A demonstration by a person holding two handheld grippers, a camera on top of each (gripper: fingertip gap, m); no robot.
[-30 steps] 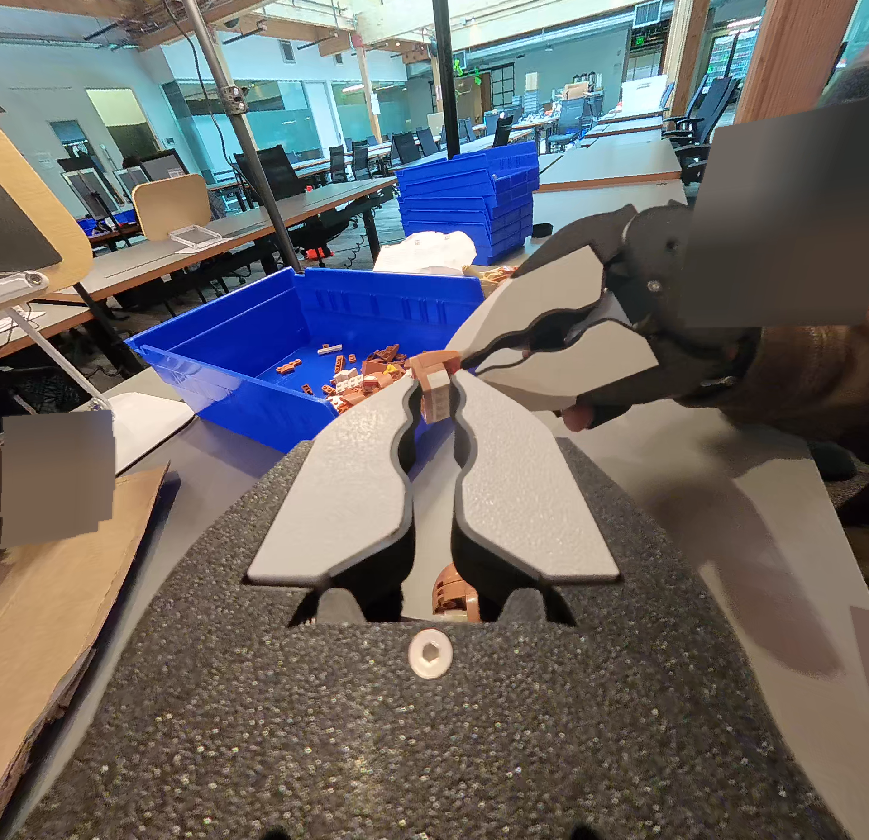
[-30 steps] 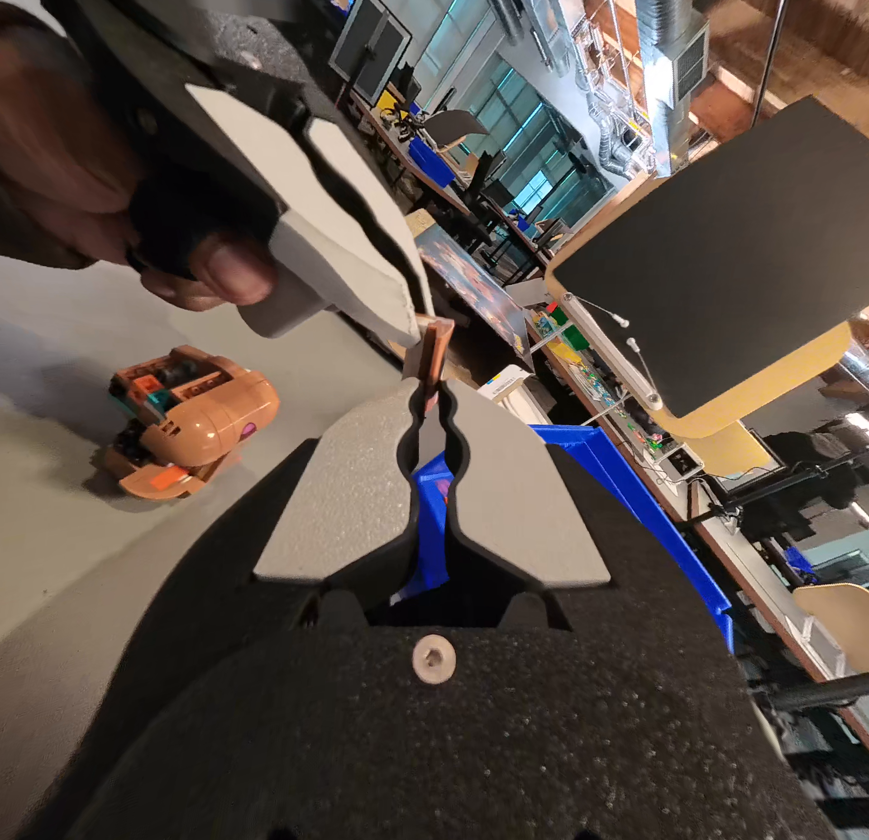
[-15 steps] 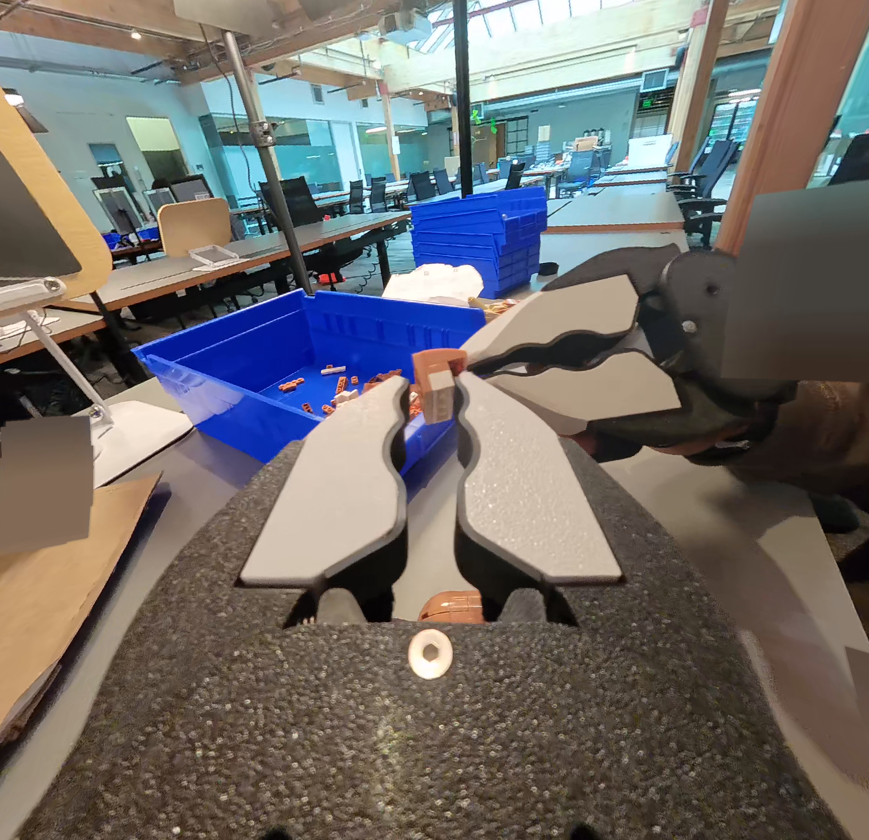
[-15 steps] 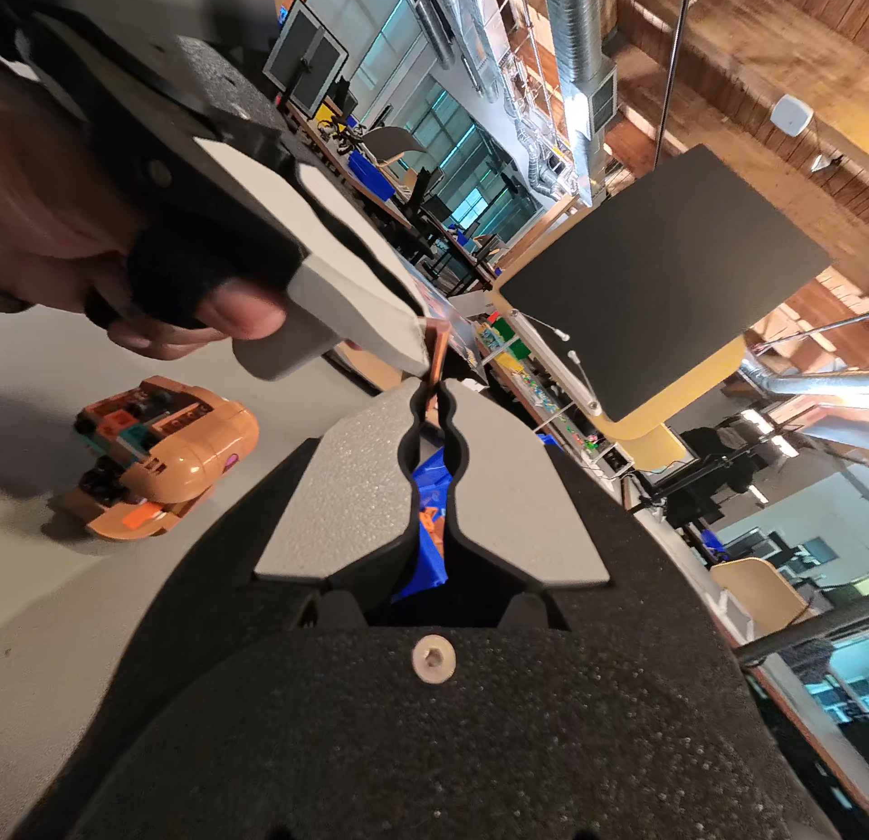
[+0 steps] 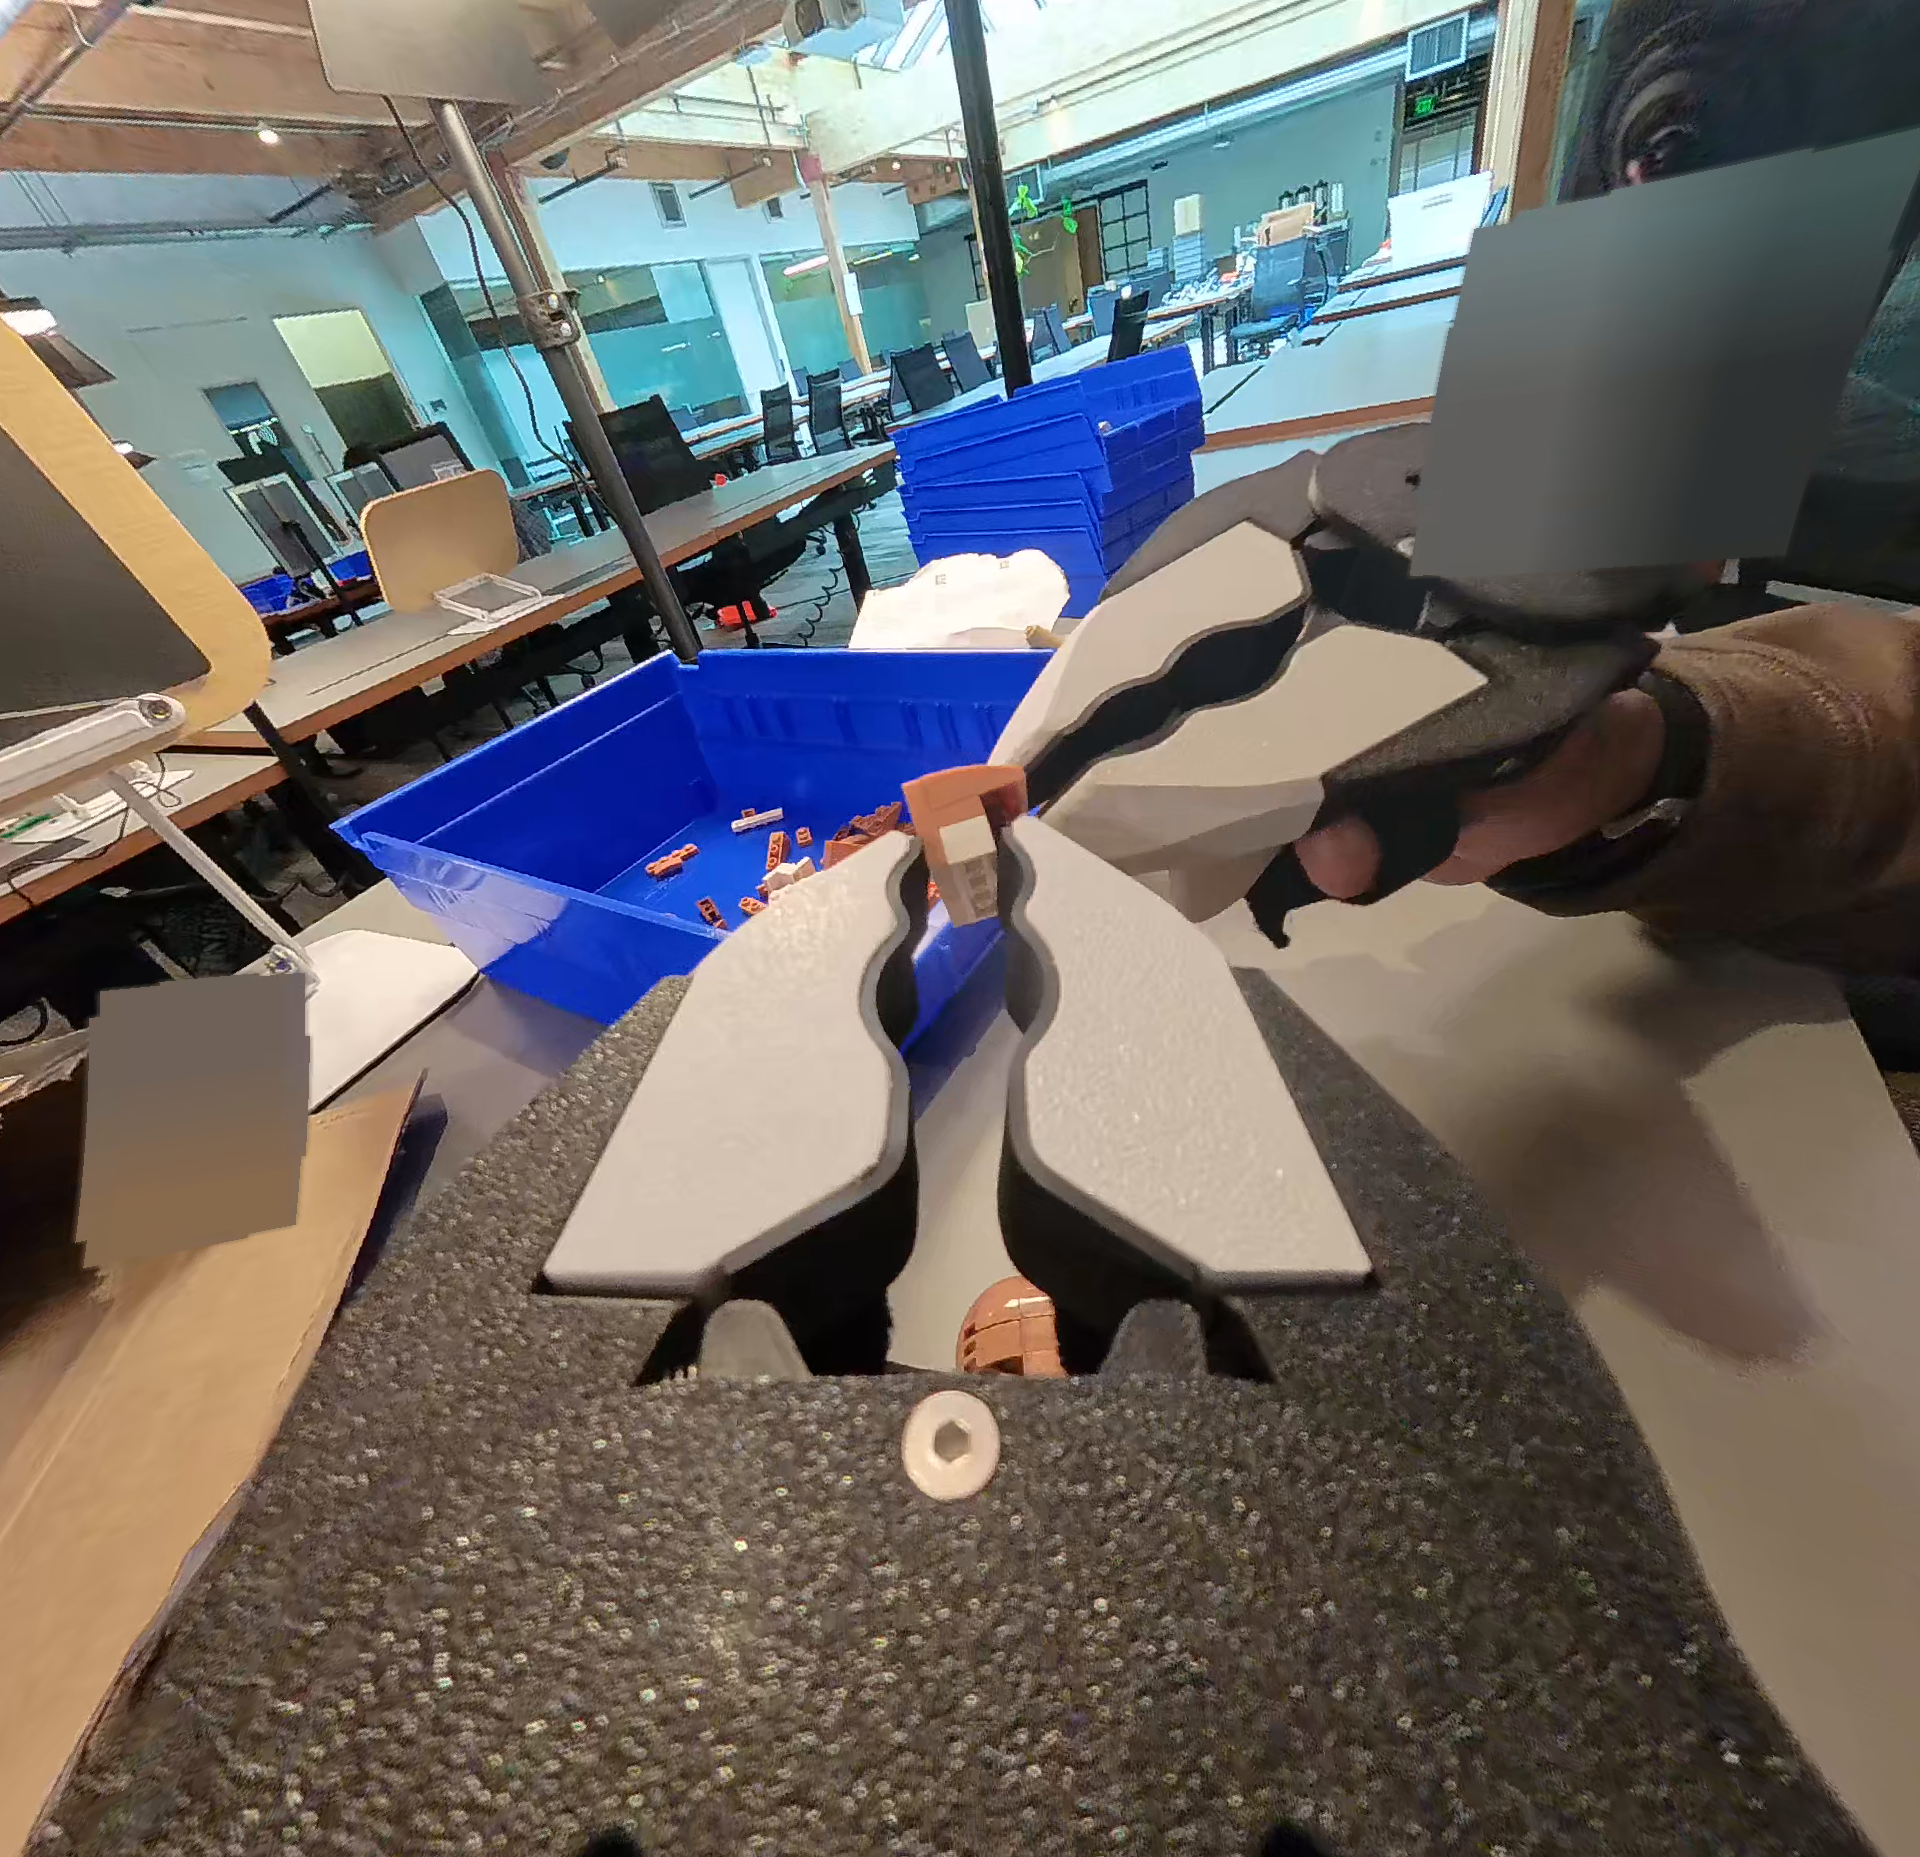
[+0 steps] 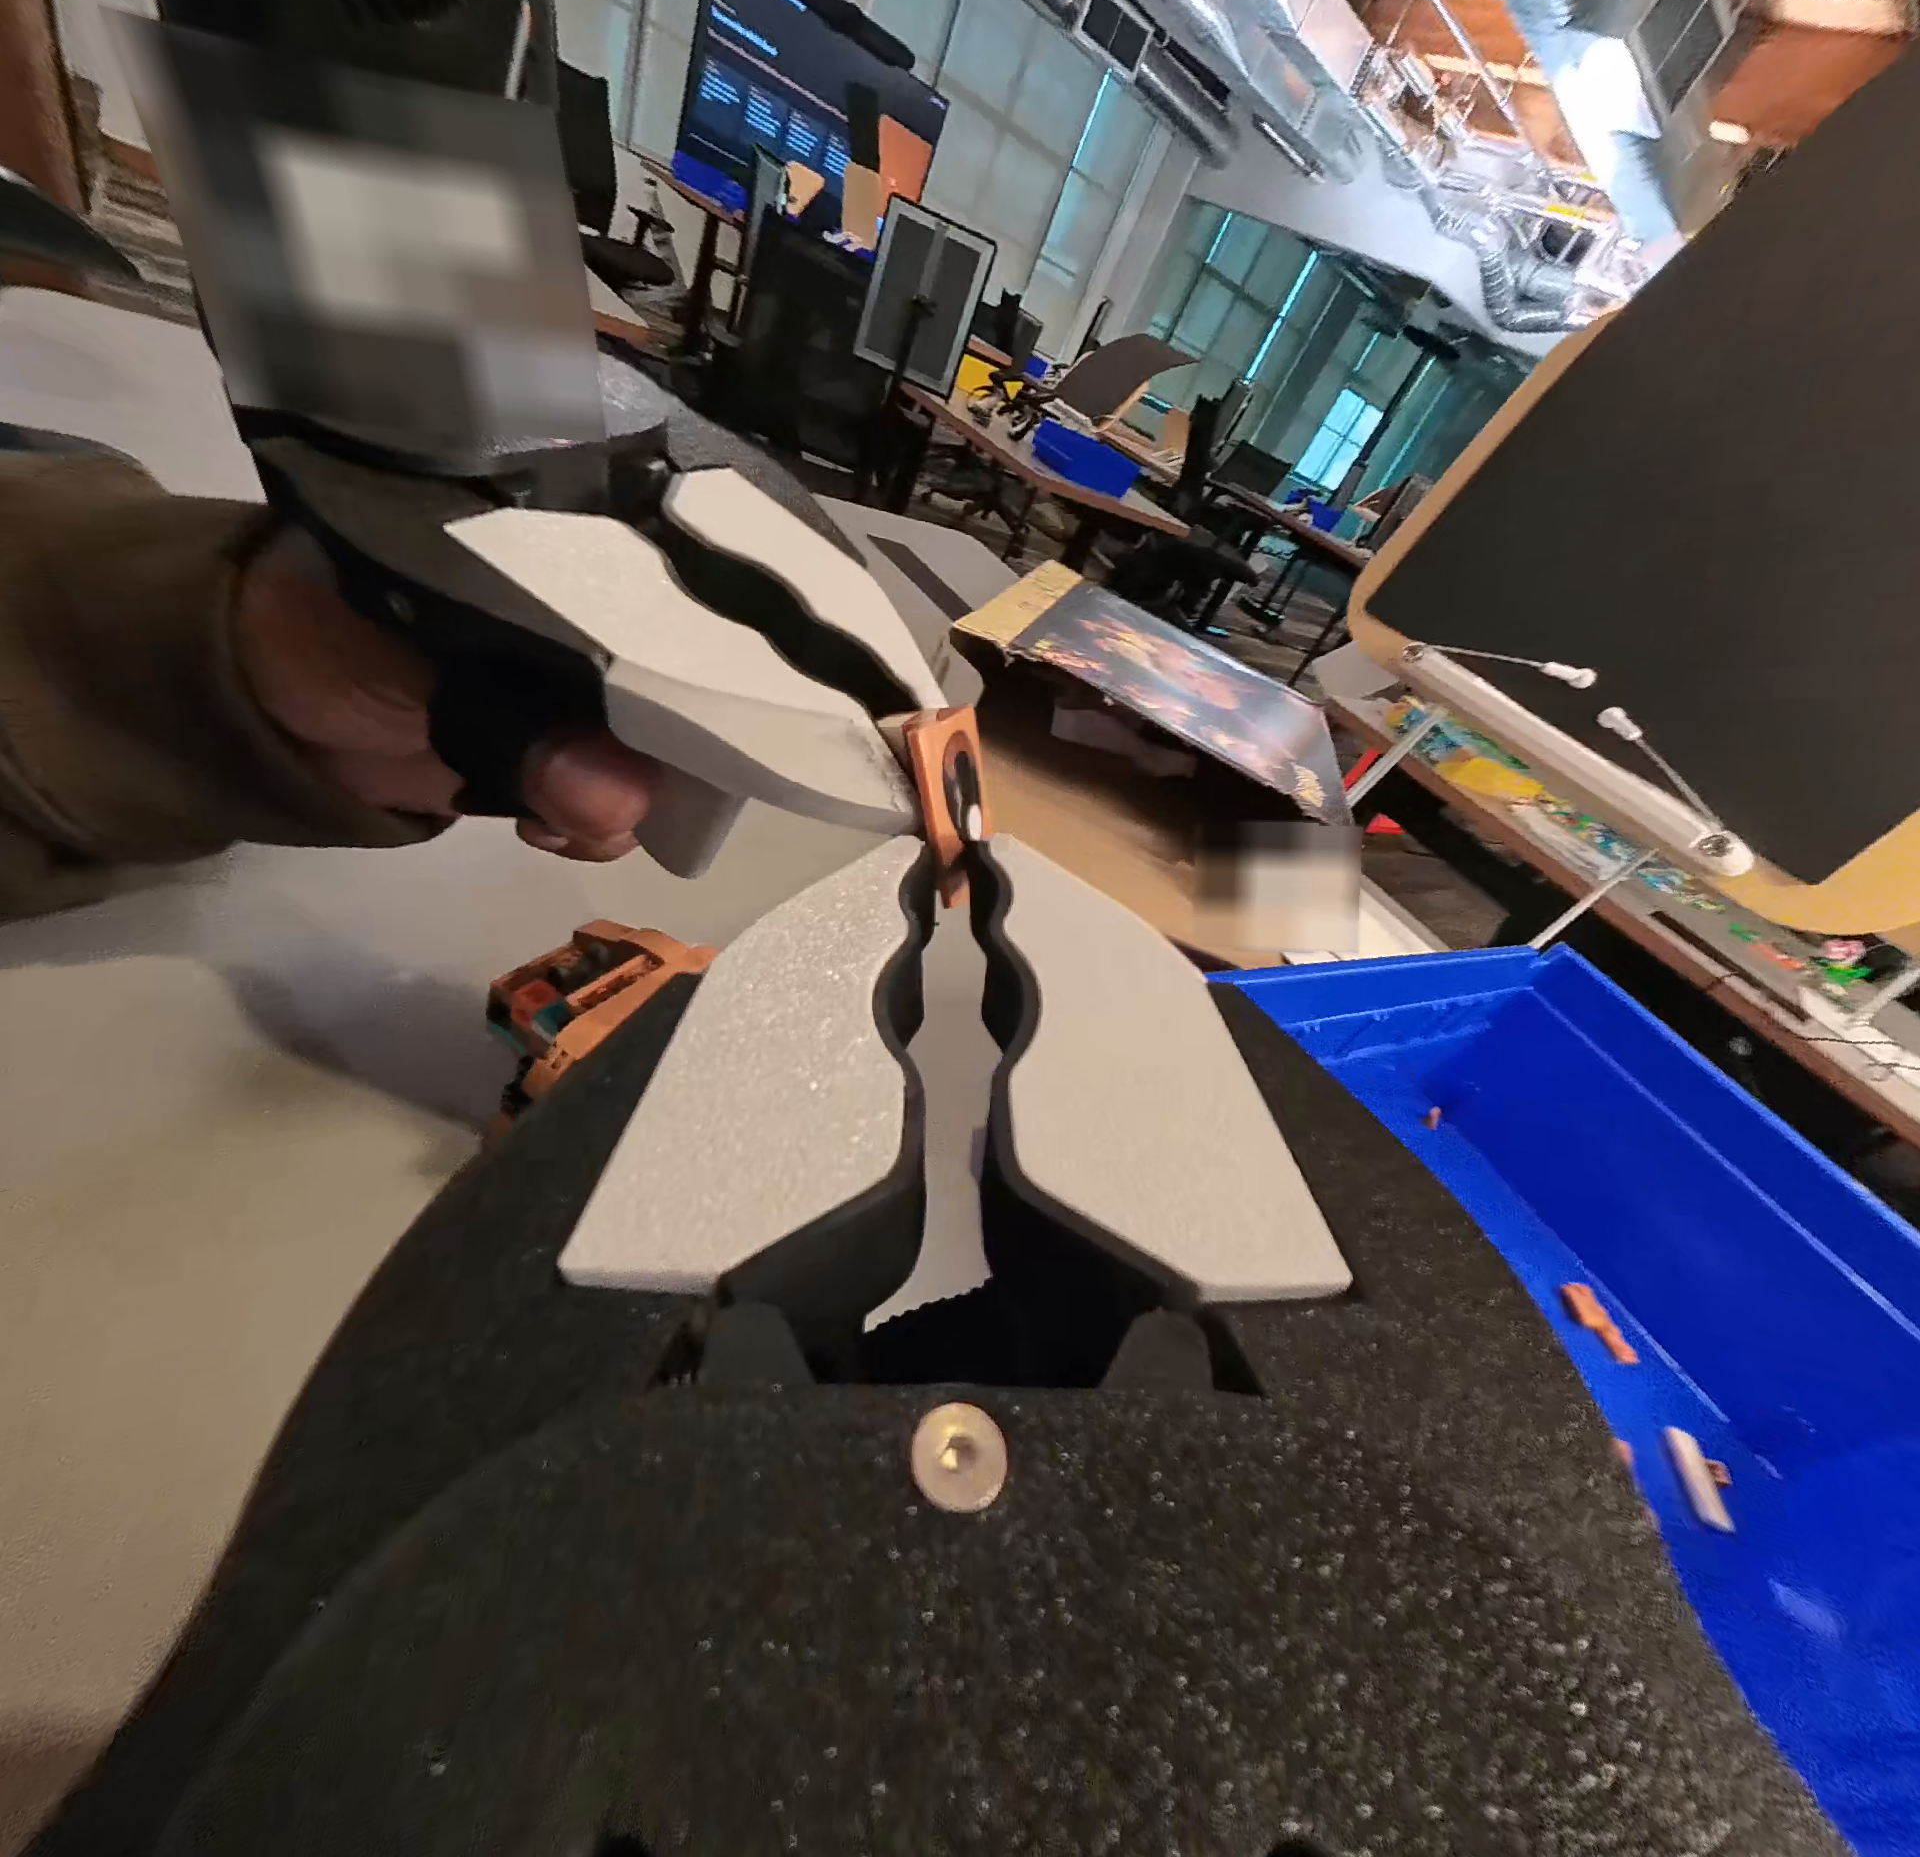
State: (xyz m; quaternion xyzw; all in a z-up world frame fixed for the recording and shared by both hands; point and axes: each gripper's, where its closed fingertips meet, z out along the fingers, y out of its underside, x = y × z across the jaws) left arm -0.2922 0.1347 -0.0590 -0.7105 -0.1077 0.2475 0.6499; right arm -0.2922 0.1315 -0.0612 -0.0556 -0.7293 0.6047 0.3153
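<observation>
Left wrist view shows my left claw [image 5: 961,851] pinching a small tan-and-white brick assembly [image 5: 964,843] upright at its tips, above the blue plastic bin [image 5: 540,851] on the grey worktop [image 5: 1558,1132], while my right claw [image 5: 1023,768], nipped onto the brown plate [image 6: 951,779] capping it, meets it tip to tip from the right.

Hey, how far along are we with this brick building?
Done: a partly built orange-brown brick model sits on the grey table. In hand: the left gripper and right gripper both pinch one small orange-and-tan brick cluster, off the table. Left: loose bricks lie in the blue plastic bin.
</observation>
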